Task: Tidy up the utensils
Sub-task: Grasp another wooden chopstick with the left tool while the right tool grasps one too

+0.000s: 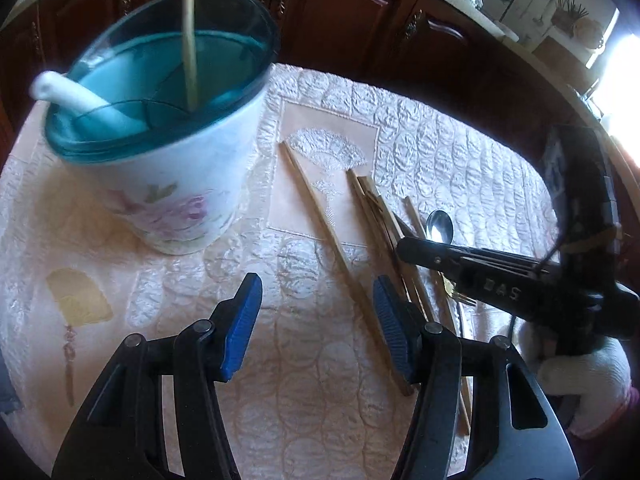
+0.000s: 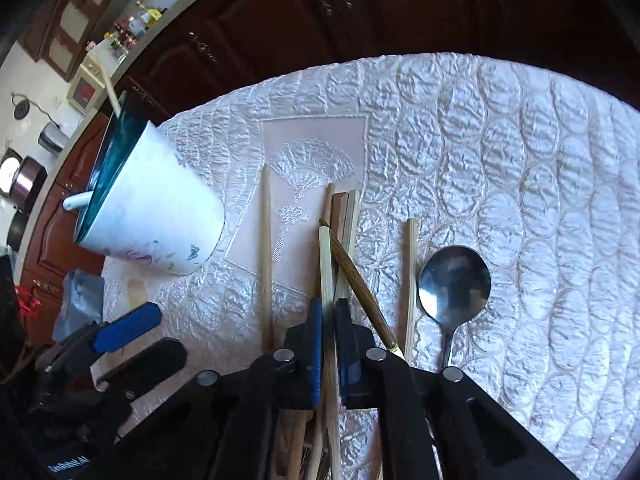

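Quilted tablecloth (image 2: 500, 152) covers the table, pale w/ embroidered fan panel; its near edge is hidden behind both gripper bodies. Dark wood cabinets (image 2: 360, 12) run behind, tops cut off by the fisheye rim.

Floral cup (image 1: 168, 168) w/ teal rim stands on the cloth at left; one pale chopstick (image 1: 190, 36) stands in it, top cut off by frame edge, plus a white ceramic spoon (image 1: 76, 94) whose bowl is hidden inside the cup.

Left gripper (image 1: 316, 328) hangs low over bare cloth in front of the cup, blue pads spread wide, nothing between them. Right gripper (image 2: 329, 344) points forward over the utensil pile, pads clenched on a pale bamboo chopstick (image 2: 326, 264); the stick's rear end is lost under the gripper body. In left view a white-gloved hand (image 1: 580, 368) shows behind it, partly cut off.

Loose chopsticks (image 2: 344, 216) lie in a crossed bundle mid-cloth, count hard to tell where they overlap. A dark-wood chopstick (image 2: 360, 292) crosses diagonally just beside the right pad. Single chopstick (image 2: 265, 248) lies apart toward the cup, another (image 2: 410, 280) beside the metal spoon (image 2: 454, 280), handle end hidden under the gripper
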{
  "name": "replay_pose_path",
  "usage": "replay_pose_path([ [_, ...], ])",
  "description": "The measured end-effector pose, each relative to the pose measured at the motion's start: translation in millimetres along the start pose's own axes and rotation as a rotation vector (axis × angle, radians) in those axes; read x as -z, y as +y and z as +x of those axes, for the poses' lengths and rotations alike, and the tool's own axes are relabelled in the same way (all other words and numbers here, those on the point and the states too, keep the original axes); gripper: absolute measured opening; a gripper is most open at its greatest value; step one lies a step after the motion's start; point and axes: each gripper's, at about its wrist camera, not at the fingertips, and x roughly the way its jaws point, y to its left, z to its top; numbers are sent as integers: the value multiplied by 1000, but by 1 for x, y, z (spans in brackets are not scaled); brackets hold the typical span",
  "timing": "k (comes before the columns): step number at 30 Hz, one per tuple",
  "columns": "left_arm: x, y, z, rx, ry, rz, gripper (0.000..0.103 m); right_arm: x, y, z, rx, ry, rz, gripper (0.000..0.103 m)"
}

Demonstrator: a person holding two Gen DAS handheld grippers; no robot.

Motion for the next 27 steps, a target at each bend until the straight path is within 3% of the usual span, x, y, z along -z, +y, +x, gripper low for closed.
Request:
replay_pose_path([
  [2,-3,-2,9,3,15,-7,56,1,-2,-2,-6,-1,3,5],
  [7,-6,-13,37,16,68,-5,40,9,-11,-15,-17,-15,22,5],
  [9,-6,-14,47,12,92,-10,21,12,-14,-21,-22,-24,34,5],
  [11,-5,-14,50,33,85,-19,14,14,-16,-27,-34,-33,41,5],
  [17,6,-11,36,34,101,20,7,21,-18,-42,-63,-49,43,5],
  [27,71,20,-16,24,181,71,6,41,1,-51,-91,-34,20,5],
])
